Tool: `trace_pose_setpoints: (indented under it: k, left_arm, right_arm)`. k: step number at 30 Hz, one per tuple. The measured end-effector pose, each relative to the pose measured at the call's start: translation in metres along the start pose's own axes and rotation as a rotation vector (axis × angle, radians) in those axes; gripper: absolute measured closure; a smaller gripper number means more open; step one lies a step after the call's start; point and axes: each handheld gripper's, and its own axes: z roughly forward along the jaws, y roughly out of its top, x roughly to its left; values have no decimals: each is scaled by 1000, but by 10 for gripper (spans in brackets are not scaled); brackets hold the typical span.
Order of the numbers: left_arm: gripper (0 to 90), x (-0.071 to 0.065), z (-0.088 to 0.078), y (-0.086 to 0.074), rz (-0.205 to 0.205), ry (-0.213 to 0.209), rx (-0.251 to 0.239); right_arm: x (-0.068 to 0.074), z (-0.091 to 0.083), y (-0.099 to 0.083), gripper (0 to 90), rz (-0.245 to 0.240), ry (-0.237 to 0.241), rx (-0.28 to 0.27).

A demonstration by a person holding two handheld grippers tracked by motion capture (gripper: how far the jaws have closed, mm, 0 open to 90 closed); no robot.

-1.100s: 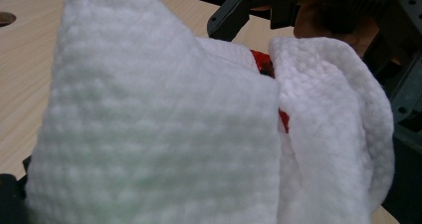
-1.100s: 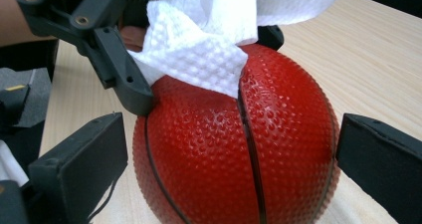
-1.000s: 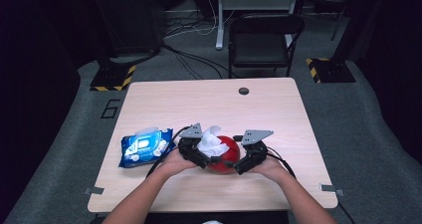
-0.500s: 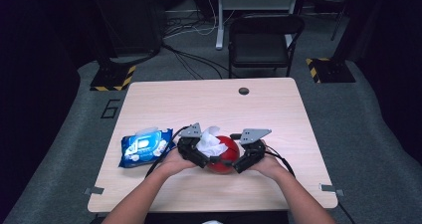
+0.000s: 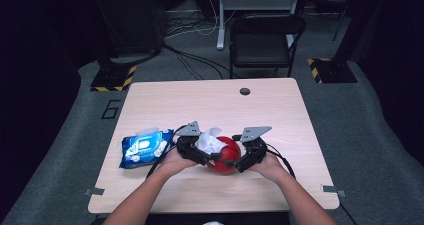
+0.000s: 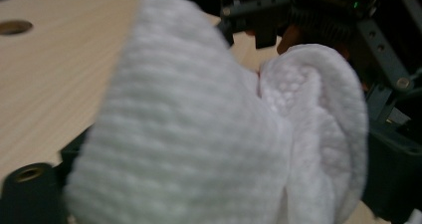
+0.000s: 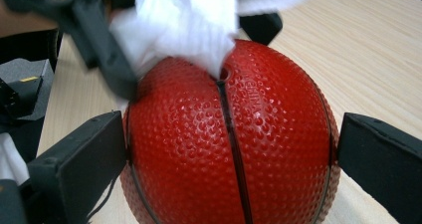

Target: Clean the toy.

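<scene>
A red dimpled ball (image 5: 229,156) (image 7: 234,149) rests on the table near its front edge. My right gripper (image 5: 240,161) (image 7: 229,134) is shut on it, one black jaw pressed against each side. A crumpled white wipe (image 5: 210,140) (image 6: 199,134) (image 7: 184,20) lies against the top left of the ball. My left gripper (image 5: 209,157) holds the wipe between its jaws, which have just been closing on it. In the right gripper view one of the left gripper's fingers (image 7: 107,59) touches the ball's upper left. The bunched wipe hides most of the left jaws in the left gripper view.
A blue pack of wipes (image 5: 142,147) lies left of my left hand. The wooden table (image 5: 210,100) has a round cable hole (image 5: 244,91) near its far edge. A black chair (image 5: 262,40) stands beyond the table. Cables trail from both grippers.
</scene>
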Motion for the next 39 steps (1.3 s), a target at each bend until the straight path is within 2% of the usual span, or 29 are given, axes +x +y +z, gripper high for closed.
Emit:
trace_pose_setpoints:
  k: [3,4,6,8,11,13,14,15,16,18,20,22,23,24,25,26,27,28,29,31,32,35,37,39]
  left_arm:
    - [202,-1,-8,5,19,26,-29]
    - [260,-2,-9,6,23,23,-34]
    - [351,-4,-9,7,35,28,-21]
    - [445,-6,-10,7,48,13,-16]
    - [604,-14,-12,9,93,32,-7]
    - [663,-16,-15,8,113,60,-5]
    - [709,-15,-18,5,115,94,-1]
    - [716,-15,-18,5,115,94,-1]
    - [716,-12,-21,2,104,121,-1]
    - [739,-5,-24,-6,58,131,6]
    - [741,-2,-27,-11,29,122,-1]
    - [776,-4,-29,-14,22,104,-2]
    - [776,-5,-31,-14,20,75,4]
    - [775,-9,-31,-13,26,8,9]
    - [772,-9,-31,-13,26,8,9]
    - [772,-14,-30,-12,33,-15,8]
    - [748,-16,-29,-11,37,-29,4]
    - [706,-18,-27,-9,31,-61,-2]
    - [706,-19,-27,-7,30,-66,-2]
    - [606,-21,-23,-3,27,-64,-12]
    - [601,-22,-21,-1,29,-59,-13]
    - [627,-23,-14,5,35,-21,-28]
    - [707,-26,-12,5,70,14,-29]
    - [735,-29,-12,4,75,27,-37]
  right_arm:
    - [2,0,0,0,-16,-3,1]
    - [3,0,0,0,-29,-4,0]
    - [3,0,1,0,-26,-4,4]
    - [3,0,1,0,-17,-6,6]
    - [1,0,1,0,-15,-5,10]
    - [1,-1,0,0,1,-5,12]
    - [0,-1,-1,0,0,-1,11]
    - [0,-1,-1,0,0,-1,11]
    - [0,-2,-1,0,14,0,11]
    - [-2,-3,-3,0,13,5,12]
    - [-2,-3,-2,0,8,7,12]
    - [-1,-2,-2,0,3,11,13]
    - [-1,-2,-2,0,3,11,13]
    - [-2,-2,-2,0,15,12,11]
    - [-2,-2,-2,0,15,12,11]
    - [-3,-2,-3,0,17,14,6]
    - [-3,-2,-3,0,20,15,5]
    - [-3,-3,-4,0,19,17,2]
    - [-3,-3,-4,0,19,17,2]
    - [-3,-2,-4,0,12,18,1]
    - [-4,-2,-4,0,27,18,0]
    - [-6,-3,-5,0,45,23,-6]
    - [-6,-3,-5,0,42,25,-5]
    - [-6,-4,-6,0,39,24,-3]
